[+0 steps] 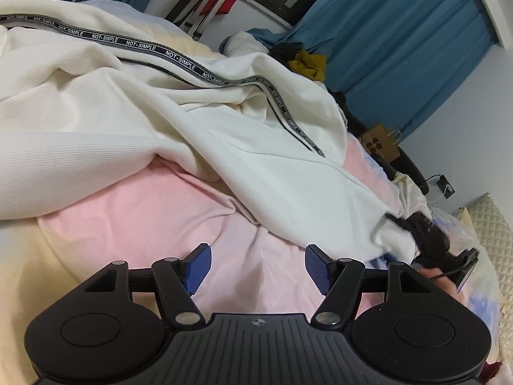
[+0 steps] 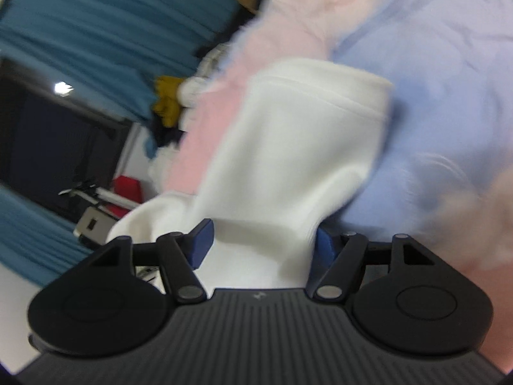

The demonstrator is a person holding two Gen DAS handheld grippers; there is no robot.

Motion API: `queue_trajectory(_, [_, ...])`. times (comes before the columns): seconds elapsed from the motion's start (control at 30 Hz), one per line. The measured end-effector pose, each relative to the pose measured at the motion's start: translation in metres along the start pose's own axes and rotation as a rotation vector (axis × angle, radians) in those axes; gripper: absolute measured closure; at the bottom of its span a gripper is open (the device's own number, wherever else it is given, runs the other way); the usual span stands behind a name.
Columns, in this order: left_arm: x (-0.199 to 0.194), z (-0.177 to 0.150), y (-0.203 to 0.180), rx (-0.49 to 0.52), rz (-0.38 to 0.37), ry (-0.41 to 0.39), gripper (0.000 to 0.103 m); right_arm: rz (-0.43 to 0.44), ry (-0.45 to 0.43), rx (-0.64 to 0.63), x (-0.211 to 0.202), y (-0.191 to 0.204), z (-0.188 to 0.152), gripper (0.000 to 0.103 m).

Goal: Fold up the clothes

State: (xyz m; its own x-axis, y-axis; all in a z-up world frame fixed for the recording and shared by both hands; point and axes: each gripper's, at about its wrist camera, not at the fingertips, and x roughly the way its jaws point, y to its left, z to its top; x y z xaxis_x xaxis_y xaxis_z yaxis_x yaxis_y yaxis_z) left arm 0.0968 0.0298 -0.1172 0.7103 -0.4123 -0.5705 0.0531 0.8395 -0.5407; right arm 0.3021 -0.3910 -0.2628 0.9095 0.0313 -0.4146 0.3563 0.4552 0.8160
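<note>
1. The left gripper hovers with jaws apart, nothing between them, over the pink bedsheet.
2. White trousers lie ahead of it.
3. The right gripper has jaws apart, white trouser cloth between; grip unclear.

A white garment with a black lettered stripe lies crumpled across the pink bedding, one hemmed end spread flat.

Your white ribbed-knit garment carries a glossy woven tape; the pastel bedsheet looks soft, matt cloth; the gripper pads are textured blue.
</note>
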Motion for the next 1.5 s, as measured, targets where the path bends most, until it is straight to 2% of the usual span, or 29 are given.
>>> queue_trajectory(0.13, [0.005,0.0,0.0,0.008,0.019,0.0,0.036,0.049,-0.02,-0.058,0.007,0.01,0.003,0.04])
queue_trajectory(0.23, [0.007,0.0,0.003,0.006,0.03,-0.003,0.036,0.015,-0.002,-0.06,0.013,0.006,0.005,0.061])
queue_trajectory(0.3, [0.009,0.0,0.006,0.002,0.041,-0.005,0.035,-0.006,0.008,-0.041,0.013,0.002,0.007,0.082])
queue_trajectory(0.4, [0.009,-0.003,0.008,-0.005,0.063,0.005,0.035,-0.001,-0.013,-0.008,0.003,0.001,0.009,0.091])
queue_trajectory(0.53, [-0.003,-0.006,0.006,0.004,0.081,-0.002,0.035,0.036,-0.086,-0.051,-0.018,0.018,0.014,0.094])
queue_trajectory(0.73, [-0.048,0.006,0.008,-0.012,0.099,-0.039,0.035,0.12,-0.168,-0.065,-0.048,0.037,0.029,0.095])
queue_trajectory(0.87, [-0.087,0.019,0.026,-0.092,0.129,-0.07,0.035,0.154,-0.191,-0.033,-0.054,0.04,0.04,0.095])
queue_trajectory(1.07, [-0.144,0.042,0.061,-0.226,0.205,-0.139,0.035,0.144,-0.204,0.055,-0.055,0.024,0.05,0.095])
queue_trajectory(1.23, [-0.179,0.059,0.089,-0.353,0.234,-0.205,0.034,0.157,-0.298,0.087,-0.076,0.021,0.065,0.095])
queue_trajectory(1.37, [-0.193,0.065,0.106,-0.395,0.254,-0.211,0.033,0.103,-0.364,0.143,-0.088,0.001,0.086,0.095])
queue_trajectory(1.43, [-0.196,0.064,0.112,-0.392,0.266,-0.208,0.032,0.025,-0.335,0.206,-0.082,-0.021,0.093,0.095])
queue_trajectory(1.5, [-0.198,0.061,0.119,-0.394,0.276,-0.206,0.032,-0.075,-0.264,0.264,-0.068,-0.045,0.094,0.095])
